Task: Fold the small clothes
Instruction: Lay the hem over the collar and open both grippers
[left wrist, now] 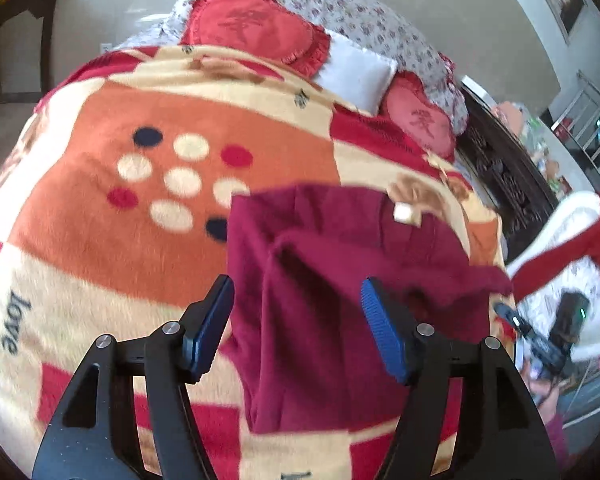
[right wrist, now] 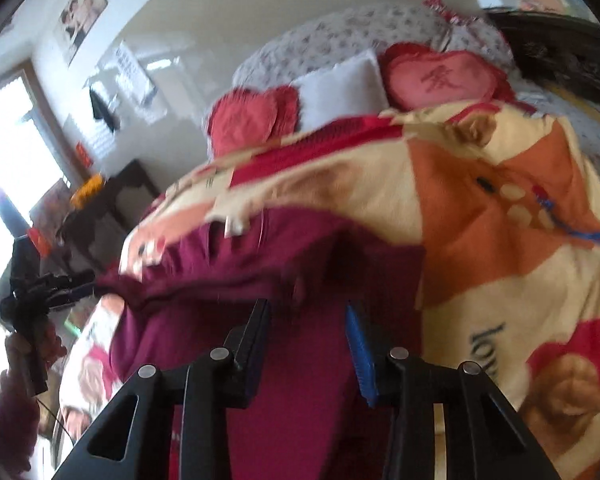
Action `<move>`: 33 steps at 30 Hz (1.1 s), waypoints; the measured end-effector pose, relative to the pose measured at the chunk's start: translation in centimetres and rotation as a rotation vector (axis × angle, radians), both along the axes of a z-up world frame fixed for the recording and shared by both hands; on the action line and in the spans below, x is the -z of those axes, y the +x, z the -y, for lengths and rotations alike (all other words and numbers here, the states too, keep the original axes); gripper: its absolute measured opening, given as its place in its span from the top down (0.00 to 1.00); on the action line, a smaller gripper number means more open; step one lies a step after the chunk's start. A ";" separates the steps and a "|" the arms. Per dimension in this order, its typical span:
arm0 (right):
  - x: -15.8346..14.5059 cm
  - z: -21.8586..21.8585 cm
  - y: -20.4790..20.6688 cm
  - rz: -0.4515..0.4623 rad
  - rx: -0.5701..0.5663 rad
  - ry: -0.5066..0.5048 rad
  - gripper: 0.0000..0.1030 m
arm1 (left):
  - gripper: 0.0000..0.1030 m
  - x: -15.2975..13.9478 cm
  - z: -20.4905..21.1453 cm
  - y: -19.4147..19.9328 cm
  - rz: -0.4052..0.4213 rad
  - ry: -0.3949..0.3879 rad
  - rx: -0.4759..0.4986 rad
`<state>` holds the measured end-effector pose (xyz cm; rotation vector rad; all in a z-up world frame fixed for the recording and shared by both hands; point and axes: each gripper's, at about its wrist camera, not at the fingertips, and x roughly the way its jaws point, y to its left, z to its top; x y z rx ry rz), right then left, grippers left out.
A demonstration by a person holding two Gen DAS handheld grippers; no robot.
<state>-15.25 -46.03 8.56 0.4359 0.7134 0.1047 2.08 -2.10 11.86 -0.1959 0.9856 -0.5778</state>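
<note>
Reading "love", blanket (left wrist: 100, 240) lies under maroon garment (left wrist: 320, 280).

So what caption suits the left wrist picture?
Open left gripper poised above a maroon garment lying on a patterned blanket.

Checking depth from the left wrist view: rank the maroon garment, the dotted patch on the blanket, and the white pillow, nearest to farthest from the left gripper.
1. Maroon garment: between the open fingers of the left gripper.
2. Dotted patch: further up the blanket, to the left.
3. White pillow: at the head of the bed, between two red cushions.
</note>
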 end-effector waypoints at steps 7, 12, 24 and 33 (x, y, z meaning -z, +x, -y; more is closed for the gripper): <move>1.0 -0.6 5.7 -0.011 -0.026 -0.023 0.64 | 0.36 2.2 3.8 1.6 -0.047 0.038 0.036; 1.3 0.4 10.9 -0.034 0.073 -0.023 0.60 | 0.36 3.8 5.6 7.3 -0.038 0.087 -0.099; 1.4 1.3 9.6 -0.131 0.125 -0.100 0.58 | 0.35 6.7 5.6 9.0 -0.110 0.175 -0.151; -0.3 0.5 5.0 -0.111 0.112 -0.070 0.56 | 0.35 3.3 4.0 4.3 -0.038 0.195 -0.126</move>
